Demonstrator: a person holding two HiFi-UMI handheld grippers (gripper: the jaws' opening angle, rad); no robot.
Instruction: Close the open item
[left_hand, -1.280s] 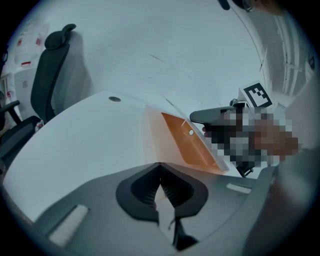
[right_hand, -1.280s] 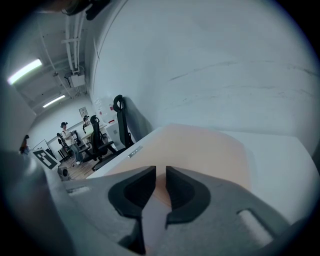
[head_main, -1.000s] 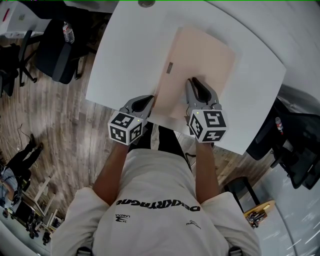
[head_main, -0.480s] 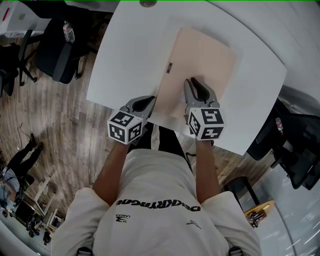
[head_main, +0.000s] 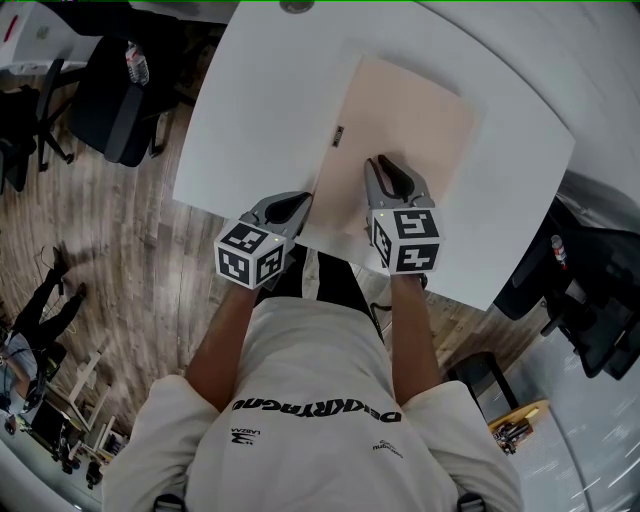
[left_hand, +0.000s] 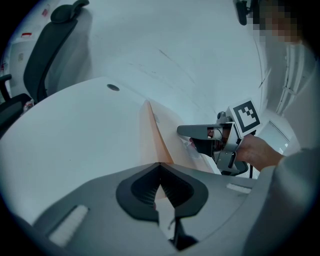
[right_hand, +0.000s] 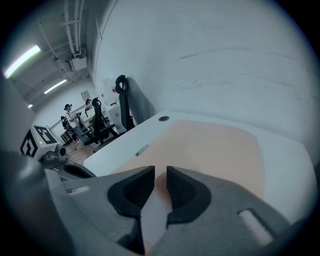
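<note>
1. Shifted slightly toward its partner since a second ago, the right gripper (head_main: 386, 166) rests on the folder (head_main: 420, 110), jaws a narrow slit apart and holding nothing; the left gripper (head_main: 300, 204) has stayed put, jaws pinched together, apparently on the folder's near edge
2. Ahead of both grippers the folder stretches across the white table (head_main: 250, 100); its cover seems slightly lifted just beyond the left jaws
3. To close it well, I judge the left should ease its edge down slowly while the right presses flat, then smooths away from itself
</note>
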